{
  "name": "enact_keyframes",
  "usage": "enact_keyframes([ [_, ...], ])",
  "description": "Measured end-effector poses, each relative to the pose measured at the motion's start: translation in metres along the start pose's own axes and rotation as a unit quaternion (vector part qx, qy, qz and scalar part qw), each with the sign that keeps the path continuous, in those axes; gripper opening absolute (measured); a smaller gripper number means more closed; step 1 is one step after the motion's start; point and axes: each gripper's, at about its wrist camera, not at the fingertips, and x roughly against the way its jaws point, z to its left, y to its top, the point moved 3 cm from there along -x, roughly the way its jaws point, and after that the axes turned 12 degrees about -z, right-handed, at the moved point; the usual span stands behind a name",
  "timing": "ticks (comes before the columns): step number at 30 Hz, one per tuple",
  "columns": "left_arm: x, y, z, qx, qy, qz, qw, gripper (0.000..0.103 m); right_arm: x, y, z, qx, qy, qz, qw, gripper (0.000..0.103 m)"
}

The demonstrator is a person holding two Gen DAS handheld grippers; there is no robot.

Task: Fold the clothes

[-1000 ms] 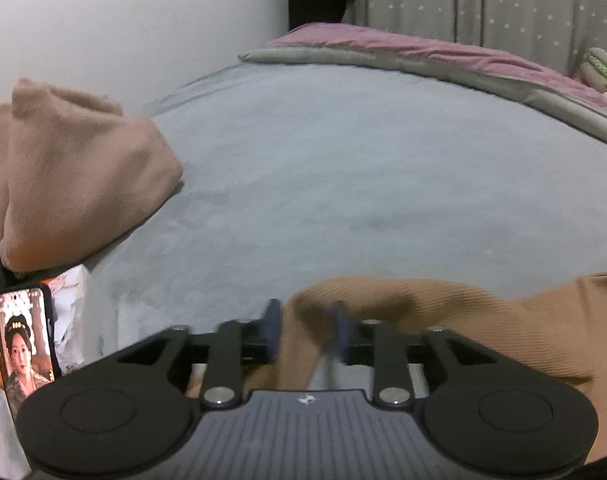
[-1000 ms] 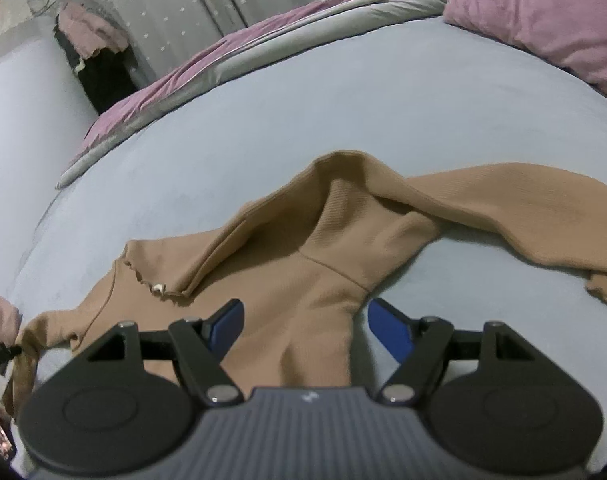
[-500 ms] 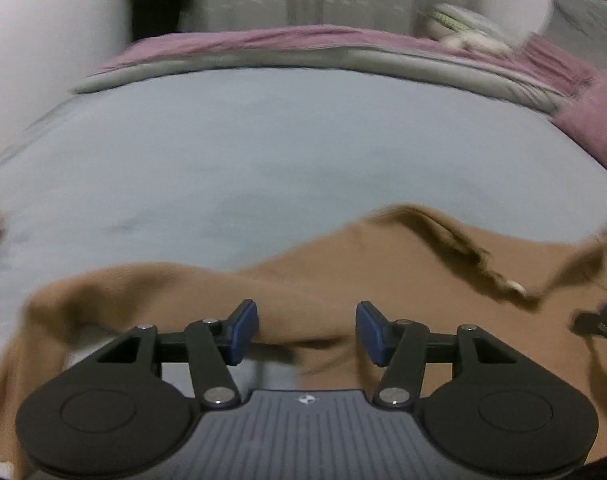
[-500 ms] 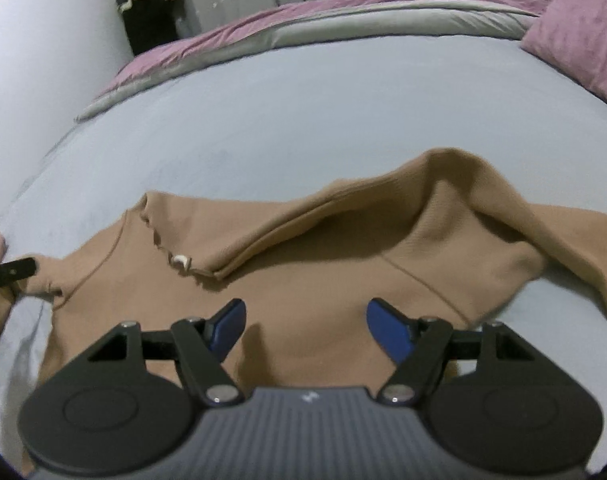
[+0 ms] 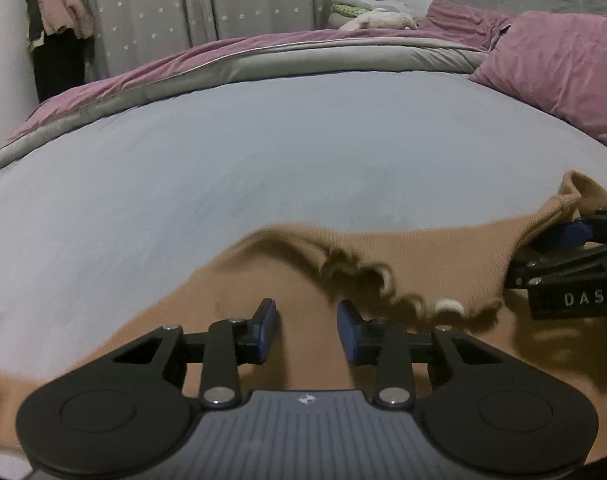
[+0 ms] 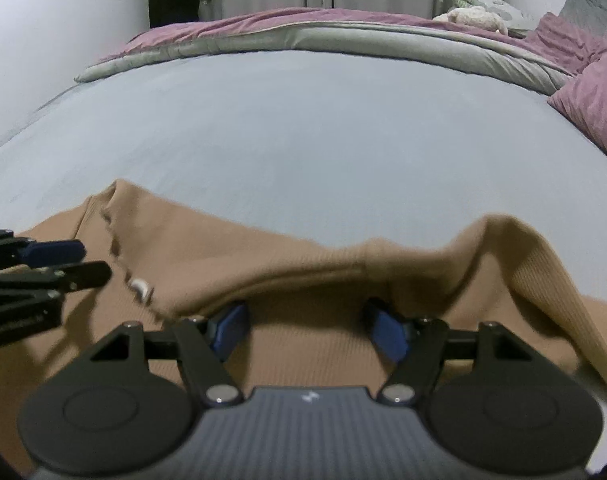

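Both claws hang low over the tan ribbed top (image 5: 423, 248), which lies spread on the near part of the pale blue bed (image 5: 263, 168), well short of the folded purple-and-grey duvet (image 5: 303, 56) at its far side. Taking the top's frilled neckline (image 5: 367, 276) as the mark: the left claw (image 5: 308, 330) sits just to the near side of it, its blue pads a modest gap apart with flat cloth beneath them and nothing pinched; its jaws have just been closing, though no fabric stands between them. Seen from the right wrist, the right claw (image 6: 307, 330) is off to the neckline's right, near a raised ridge of cloth (image 6: 383, 256), its pads wide apart and gripping nothing. Placed one on each side of the neckline like this, the pair looks set to take the shoulders together, so the top can be straightened before any fold; that is a judgement only.
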Motion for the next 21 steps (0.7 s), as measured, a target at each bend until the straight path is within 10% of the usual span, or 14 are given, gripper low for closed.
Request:
enact_keyframes([
  [10, -0.053, 0.018, 0.020, 0.000, 0.025, -0.031, 0.9992, 0.039, -0.045, 0.025, -0.023, -0.013, 0.010, -0.041, 0.999, 0.063],
  [21, -0.047, 0.010, 0.065, 0.075, -0.041, -0.029, 0.9960, 0.048, -0.067, 0.040, -0.067, -0.066, 0.036, -0.056, 0.996, 0.064],
])
